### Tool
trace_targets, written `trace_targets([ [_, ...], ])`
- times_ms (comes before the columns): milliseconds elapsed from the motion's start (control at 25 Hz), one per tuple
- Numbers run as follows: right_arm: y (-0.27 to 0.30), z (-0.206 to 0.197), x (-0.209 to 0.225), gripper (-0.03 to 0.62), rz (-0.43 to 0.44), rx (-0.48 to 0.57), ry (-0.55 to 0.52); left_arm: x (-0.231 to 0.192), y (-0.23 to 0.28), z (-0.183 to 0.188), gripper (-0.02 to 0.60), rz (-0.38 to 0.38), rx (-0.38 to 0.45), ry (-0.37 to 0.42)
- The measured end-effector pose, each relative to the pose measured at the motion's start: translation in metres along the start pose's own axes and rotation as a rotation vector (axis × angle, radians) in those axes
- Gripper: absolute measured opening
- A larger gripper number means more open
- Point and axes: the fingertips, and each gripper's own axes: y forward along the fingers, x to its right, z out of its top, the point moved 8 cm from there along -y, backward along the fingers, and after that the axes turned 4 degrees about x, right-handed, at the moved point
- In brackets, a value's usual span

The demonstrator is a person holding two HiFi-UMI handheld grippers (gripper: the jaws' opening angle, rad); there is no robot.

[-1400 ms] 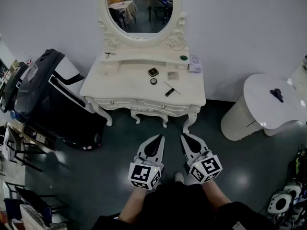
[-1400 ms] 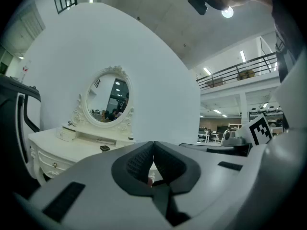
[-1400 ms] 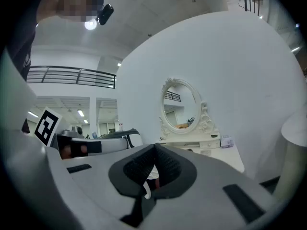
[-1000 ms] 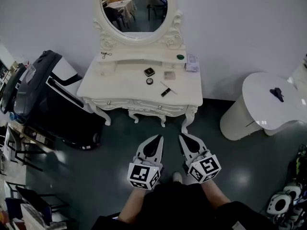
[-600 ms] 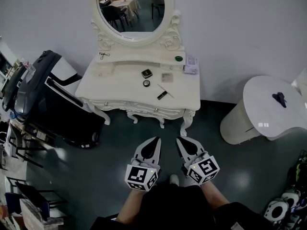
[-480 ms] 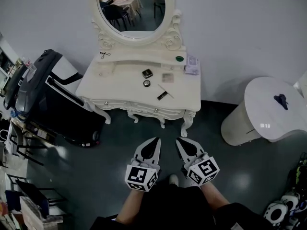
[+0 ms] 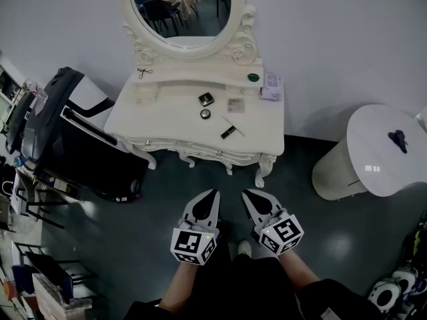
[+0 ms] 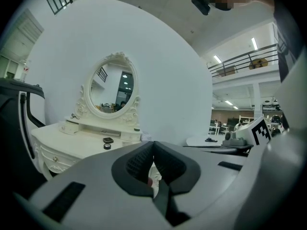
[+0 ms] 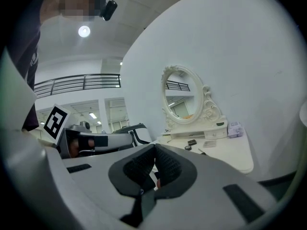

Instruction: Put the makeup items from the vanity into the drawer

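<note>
The white vanity stands against the wall under an oval mirror. On its top lie a dark square compact, a small round jar, a black tube, a thin pencil and a clear square case. My left gripper and right gripper hover side by side over the dark floor, well short of the vanity. Both are shut with nothing between the pads. The left gripper view shows the compact far off beyond the left gripper.
Drawer fronts with small knobs face me, all closed. A black massage chair stands left of the vanity. A round white table with a dark object is on the right. Shoes lie bottom right.
Both grippers, still shut and empty, have sunk a little and drifted slightly left in the head view. The head view has shifted. The items on the vanity lie as before.
</note>
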Motion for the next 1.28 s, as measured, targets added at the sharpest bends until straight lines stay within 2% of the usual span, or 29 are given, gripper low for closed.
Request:
trace_targets([
  [560,0.128,0.004,0.028,0.023,-0.092,-0.063,-0.04,-0.127,0.076,0.02,0.014,-0.077,-0.016,-0.025],
  [760,0.164,0.005,0.032,0.023,-0.118,-0.105,-0.094,-0.164,0.096,0.028,0.014,-0.118,-0.021,-0.021],
  [1040,0.197,0.008,0.052,0.023,-0.149,-0.147,-0.111,-0.194,0.123,0.027,0.014,-0.146,-0.037,-0.053],
  [1280,0.218,0.007,0.083,0.023,-0.118,-0.216,-0.166,-0.202,0.148,0.019,0.014,-0.126,-0.059,-0.085],
])
